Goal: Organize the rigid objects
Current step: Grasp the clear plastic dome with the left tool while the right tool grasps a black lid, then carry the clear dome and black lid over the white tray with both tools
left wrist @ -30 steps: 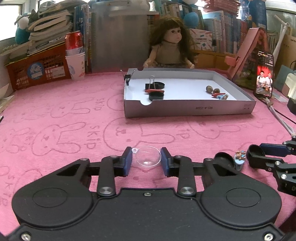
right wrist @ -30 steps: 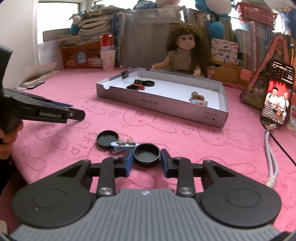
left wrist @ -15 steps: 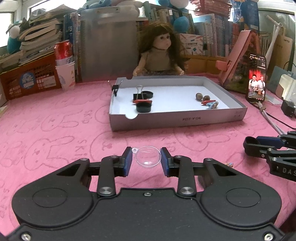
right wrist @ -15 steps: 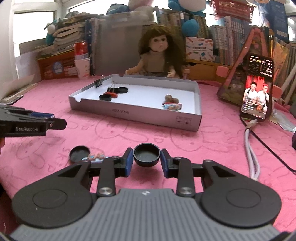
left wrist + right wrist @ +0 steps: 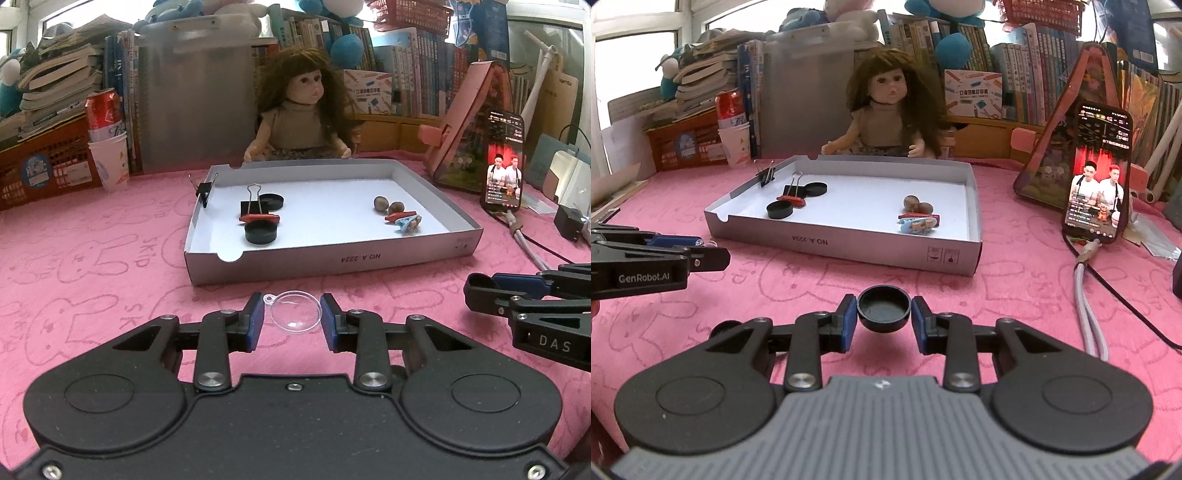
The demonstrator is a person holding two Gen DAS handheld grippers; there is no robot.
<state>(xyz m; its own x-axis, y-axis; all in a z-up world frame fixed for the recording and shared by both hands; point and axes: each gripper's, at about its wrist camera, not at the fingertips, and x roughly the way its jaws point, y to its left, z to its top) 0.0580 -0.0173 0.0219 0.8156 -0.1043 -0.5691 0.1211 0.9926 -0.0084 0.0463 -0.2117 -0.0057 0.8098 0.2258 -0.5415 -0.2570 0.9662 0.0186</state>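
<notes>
Left to right, with the tray [image 5: 332,258] as landmark. The left gripper [image 5: 293,317] is clamping a clear dome [image 5: 295,313] by its rim, nearer the camera than the tray's front wall and above the pink cloth [image 5: 110,266]. The dome is looking thin, light and stiff; its glossy curved shell is likely slippery and could crack or pop out under a hard squeeze, so the widest part of the rim is the safe place to be holding it, with its small loop left free.

The right gripper [image 5: 884,315] is pinching a black cap [image 5: 884,308] across its side wall, likewise in front of the tray. The cap is appearing rigid, light and matte, so it is probably tolerating a firm grip.

Inside the tray, two similar caps [image 5: 260,233] and binder clips are lying toward its left end; nuts [image 5: 380,203] and small toys are lying toward its right.
</notes>
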